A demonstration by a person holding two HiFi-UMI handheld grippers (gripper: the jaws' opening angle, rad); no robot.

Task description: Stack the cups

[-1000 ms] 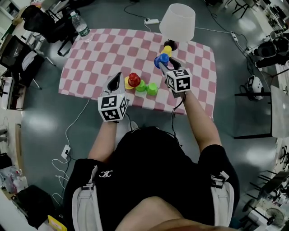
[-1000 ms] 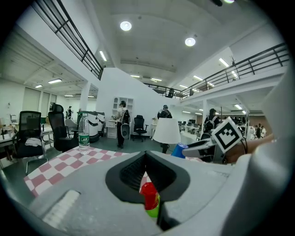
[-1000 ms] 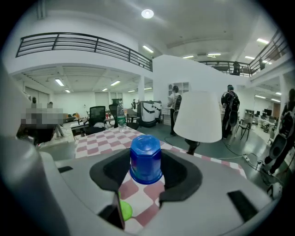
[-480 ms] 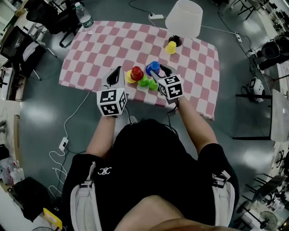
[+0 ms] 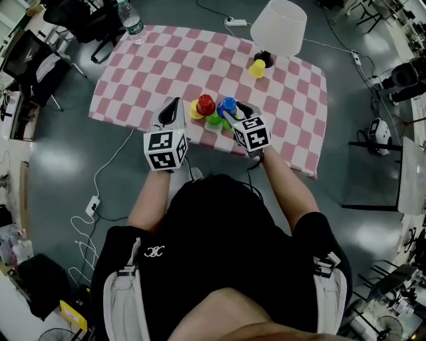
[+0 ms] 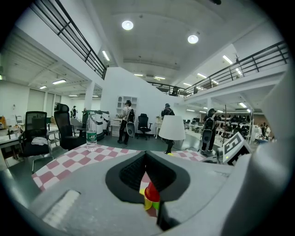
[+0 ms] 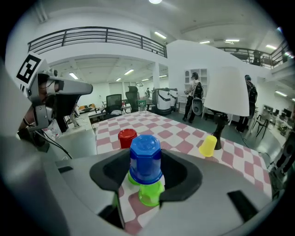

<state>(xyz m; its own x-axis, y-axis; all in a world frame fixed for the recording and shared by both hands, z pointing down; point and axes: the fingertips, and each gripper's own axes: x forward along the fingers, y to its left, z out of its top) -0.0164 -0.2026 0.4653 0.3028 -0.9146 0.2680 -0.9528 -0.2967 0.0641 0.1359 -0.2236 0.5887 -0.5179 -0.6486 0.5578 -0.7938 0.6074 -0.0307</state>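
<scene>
Well, from the head view, my right hand-held gripper [image 5: 230,112] is clamped on the blue cup [image 5: 227,104], carrying it upside down over the near part of the tabletop [image 5: 293,113] with its pink-and-white checked cloth [image 5: 153,73]. Just left of it, the red cup [image 5: 206,102] sits on the stacked yellow cup [image 5: 194,111], and the two green cups [image 5: 214,120] lie partly hidden under the blue one. My left hand-held gripper [image 5: 175,108] is just left of that group, its jaws brought together on nothing. The lone yellow cup [image 5: 257,68] stands well apart, beside the foot of the lamp [image 5: 278,26], and a water bottle [image 5: 130,18] stands at the far left corner.

Looking along the left hand-held gripper [image 6: 145,159], the pads meet at the tips, and the red cup [image 6: 152,192] shows through the gap below them.

Looking along the right hand-held gripper [image 7: 145,162], both pads press the sides of the blue cup [image 7: 145,156]. The green cups [image 7: 151,194] are directly beneath it. I cannot tell whether they touch.
</scene>
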